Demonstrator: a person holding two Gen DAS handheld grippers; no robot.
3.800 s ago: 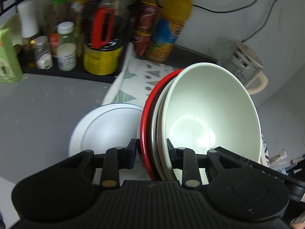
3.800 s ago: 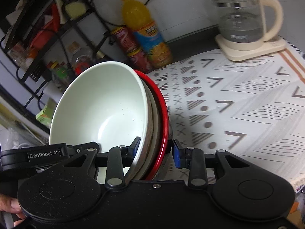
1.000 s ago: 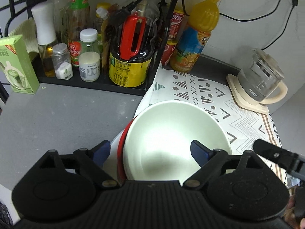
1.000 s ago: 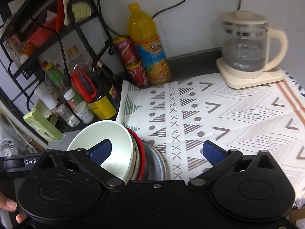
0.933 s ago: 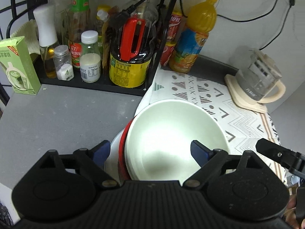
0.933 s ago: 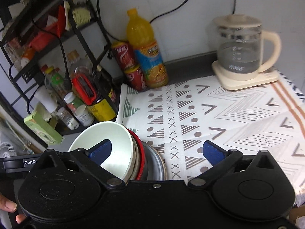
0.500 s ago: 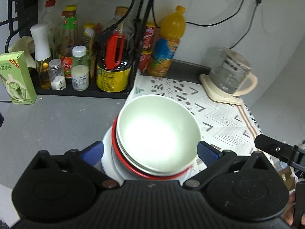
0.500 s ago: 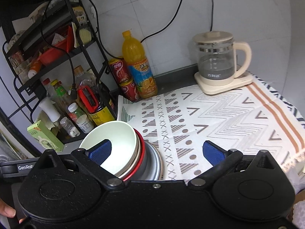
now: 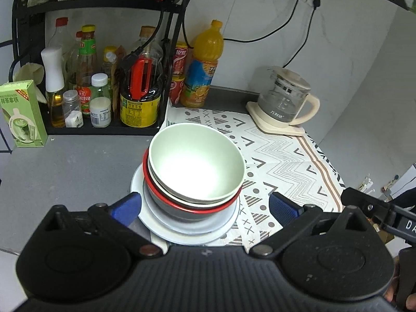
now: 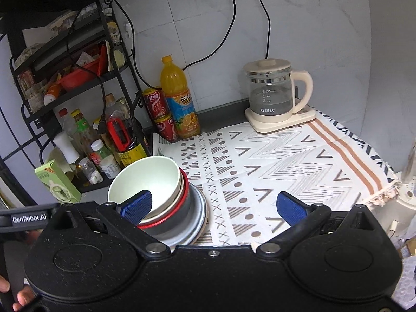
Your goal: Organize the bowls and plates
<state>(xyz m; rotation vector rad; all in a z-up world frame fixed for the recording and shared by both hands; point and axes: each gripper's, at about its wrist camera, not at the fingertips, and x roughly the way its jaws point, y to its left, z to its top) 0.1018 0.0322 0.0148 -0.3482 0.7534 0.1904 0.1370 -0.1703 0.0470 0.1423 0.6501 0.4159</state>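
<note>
The near edge of the white plate (image 9: 187, 230) is hidden behind the left claw (image 9: 202, 206). In the right wrist view, one blue finger (image 10: 135, 205) of the right claw (image 10: 212, 205) covers part of the pale green bowl (image 10: 153, 176). The bowls under that top bowl show only their rims, so how many there are cannot be told. The top of the black rack (image 9: 104, 2) is cut off by the picture's edge. Small words on the bottles (image 9: 85, 78) are too tiny to read. Things on the rack's upper shelf look jumbled and hard to name.
</note>
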